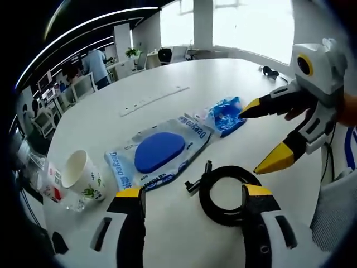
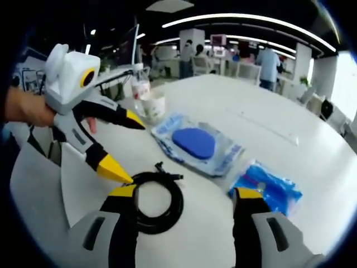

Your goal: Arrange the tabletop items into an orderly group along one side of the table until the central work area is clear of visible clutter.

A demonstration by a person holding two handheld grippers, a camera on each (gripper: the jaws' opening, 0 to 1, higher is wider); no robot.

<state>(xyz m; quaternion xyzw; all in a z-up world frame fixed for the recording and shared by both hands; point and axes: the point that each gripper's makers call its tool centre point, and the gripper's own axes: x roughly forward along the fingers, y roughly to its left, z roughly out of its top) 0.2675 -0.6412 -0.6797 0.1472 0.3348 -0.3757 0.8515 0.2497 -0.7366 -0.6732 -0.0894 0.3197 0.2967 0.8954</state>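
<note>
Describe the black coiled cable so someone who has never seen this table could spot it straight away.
Start from the white table and find the clear packet with a blue oval pad near its middle. Beside that packet, nearest the left gripper, lies the black cable, wound into a ring with its plug end sticking out. It is the only black, ring-shaped item; its neighbours are blue-and-clear packets and a paper cup.

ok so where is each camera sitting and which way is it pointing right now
Left gripper view: rides the left tongs, looking across the white table at the coiled black cable, blue-pad packet and paper cup; the right tongs and a hand enter from the right.
Right gripper view: rides the right tongs, facing the opposite way; the left tongs and hand enter from the left.
Shared: cable, packet, small blue bag, cup.
</note>
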